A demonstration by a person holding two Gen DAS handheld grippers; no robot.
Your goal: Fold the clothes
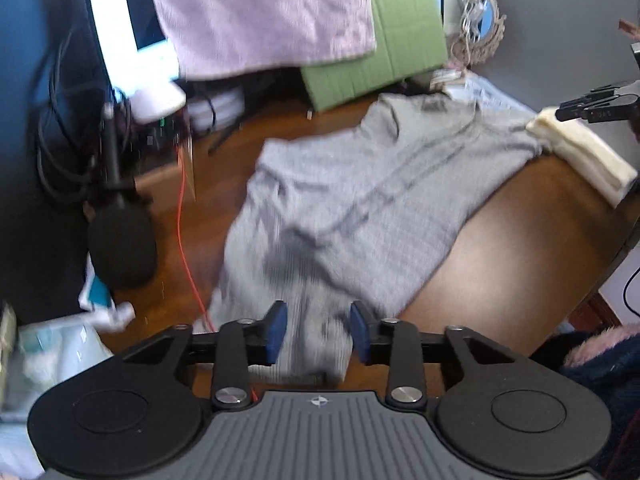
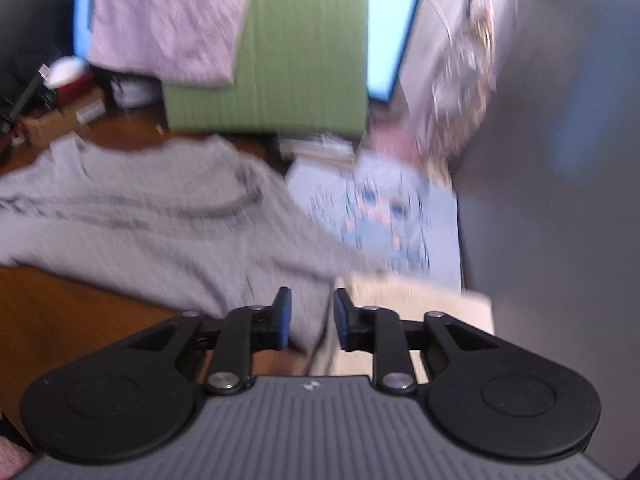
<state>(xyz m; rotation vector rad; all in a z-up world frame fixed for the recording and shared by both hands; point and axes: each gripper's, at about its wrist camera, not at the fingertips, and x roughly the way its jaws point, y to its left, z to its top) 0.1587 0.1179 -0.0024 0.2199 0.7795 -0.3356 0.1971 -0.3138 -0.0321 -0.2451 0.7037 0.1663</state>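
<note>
While both tools sit partly open with nothing clamped, left tool and right tool hover over the near hem of the grey shirt spread on the table. We should pinch both corners evenly, then lift together.

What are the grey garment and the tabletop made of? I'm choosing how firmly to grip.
The grey garment looks like soft ribbed knit, matte, draping in folds. The brown tabletop looks like smooth wood or laminate with a dull sheen.
</note>
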